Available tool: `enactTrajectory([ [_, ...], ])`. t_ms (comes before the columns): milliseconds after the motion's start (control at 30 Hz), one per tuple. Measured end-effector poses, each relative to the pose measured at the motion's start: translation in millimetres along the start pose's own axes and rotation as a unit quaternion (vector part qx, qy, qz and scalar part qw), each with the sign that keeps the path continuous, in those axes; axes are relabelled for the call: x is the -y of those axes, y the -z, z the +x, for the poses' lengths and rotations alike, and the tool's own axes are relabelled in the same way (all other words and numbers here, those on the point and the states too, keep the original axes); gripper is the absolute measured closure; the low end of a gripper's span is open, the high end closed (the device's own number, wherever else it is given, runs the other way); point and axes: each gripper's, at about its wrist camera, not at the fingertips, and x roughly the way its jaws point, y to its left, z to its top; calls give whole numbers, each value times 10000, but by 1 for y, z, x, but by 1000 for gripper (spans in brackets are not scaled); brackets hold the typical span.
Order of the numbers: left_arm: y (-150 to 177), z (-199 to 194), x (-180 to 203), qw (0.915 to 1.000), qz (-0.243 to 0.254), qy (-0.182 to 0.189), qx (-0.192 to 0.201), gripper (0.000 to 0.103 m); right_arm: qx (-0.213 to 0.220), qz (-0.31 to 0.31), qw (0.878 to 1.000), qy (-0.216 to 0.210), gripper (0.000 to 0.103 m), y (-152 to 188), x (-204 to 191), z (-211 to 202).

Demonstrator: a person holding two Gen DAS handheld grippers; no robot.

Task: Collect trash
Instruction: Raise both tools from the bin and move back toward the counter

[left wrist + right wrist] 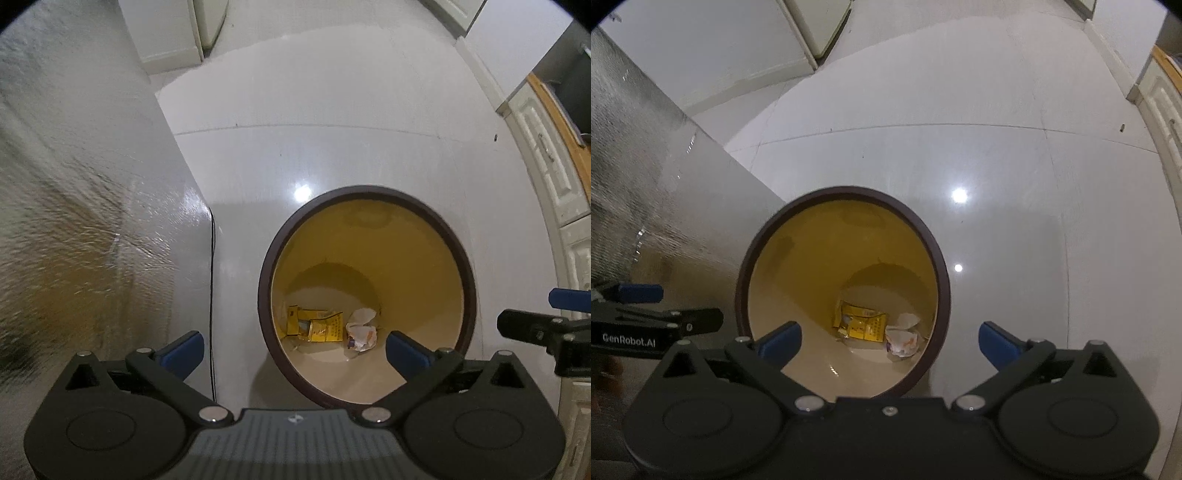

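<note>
A round bin with a dark brown rim [264, 288] [940, 266] and yellow inside stands on the pale floor. At its bottom lie a yellow wrapper [314, 325] [860, 323] and a crumpled white paper [362, 328] [903, 338]. My left gripper [293, 349] hovers above the bin's left edge, open, with nothing between its blue pads. My right gripper [890, 343] hangs above the bin's right edge, also open and empty. Each gripper shows at the side of the other's view.
A silvery textured panel [81, 206] [646, 192] rises at the left, close to the bin, with a thin black cable [212, 295] along its edge. White cabinet fronts [554, 173] run along the right. Glossy floor tiles [1015, 166] stretch beyond the bin.
</note>
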Motion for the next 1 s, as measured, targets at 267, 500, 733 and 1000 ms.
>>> enactTrajectory([
  [267, 20, -37, 4, 9995, -70, 3, 293, 0, 241, -9, 9997, -35, 0, 10, 0, -43],
  [500, 37, -85, 14, 9976, -13, 42, 692, 0, 458, -422, 9980, 49, 0, 25, -3, -82],
  [733, 54, -137, 24, 9932, 43, -26, 1163, 0, 931, -650, 9935, -15, 0, 34, -13, -133],
  [1000, 70, -202, 39, 9828, 149, -1, 1843, 0, 1619, -956, 9821, -94, 0, 53, -24, -198],
])
